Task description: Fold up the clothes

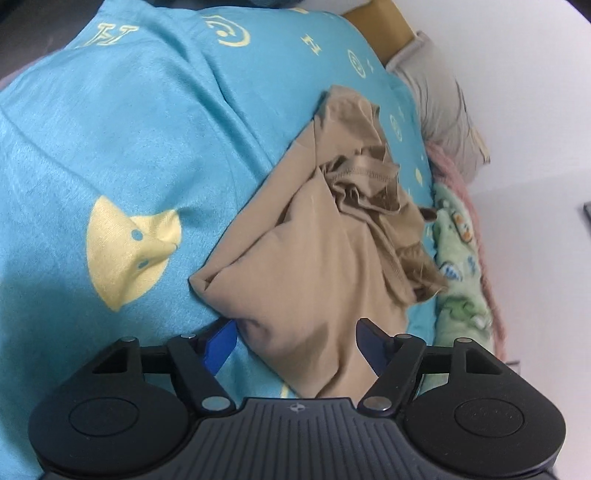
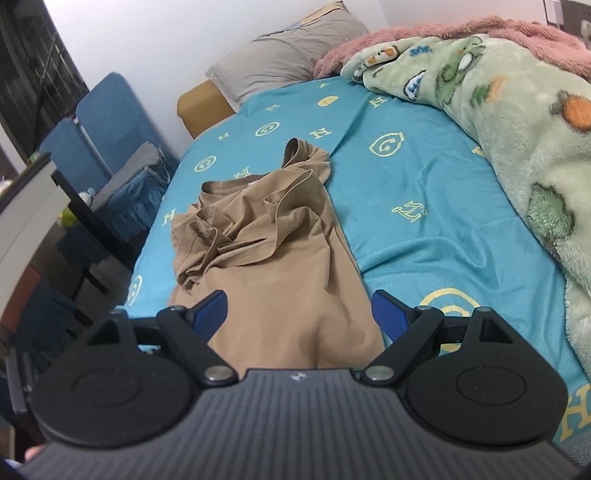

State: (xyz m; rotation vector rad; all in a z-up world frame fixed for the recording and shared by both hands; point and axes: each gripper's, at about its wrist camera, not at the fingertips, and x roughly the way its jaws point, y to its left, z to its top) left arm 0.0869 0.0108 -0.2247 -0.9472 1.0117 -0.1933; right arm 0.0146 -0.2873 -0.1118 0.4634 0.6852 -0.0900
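Note:
A tan T-shirt [image 1: 314, 240] lies crumpled on a turquoise bedsheet [image 1: 110, 129] printed with pale yellow shapes. Its upper part is bunched and its lower part is smoother. In the left wrist view my left gripper [image 1: 297, 339] straddles the near end of the shirt, with a hump of fabric between its blue fingers [image 1: 221, 343] and the jaws still apart. In the right wrist view the same T-shirt [image 2: 277, 240] stretches away over the bedsheet [image 2: 424, 184]. My right gripper [image 2: 299, 314] stands wide open over its near hem, with fabric between the fingers.
A green cartoon fleece blanket [image 2: 517, 129] and a pink blanket [image 2: 443, 33] are heaped along the bed's right side. A grey pillow [image 2: 284, 55] lies at the head. Blue chairs [image 2: 110, 122] and a dark table [image 2: 85, 210] stand off the left edge.

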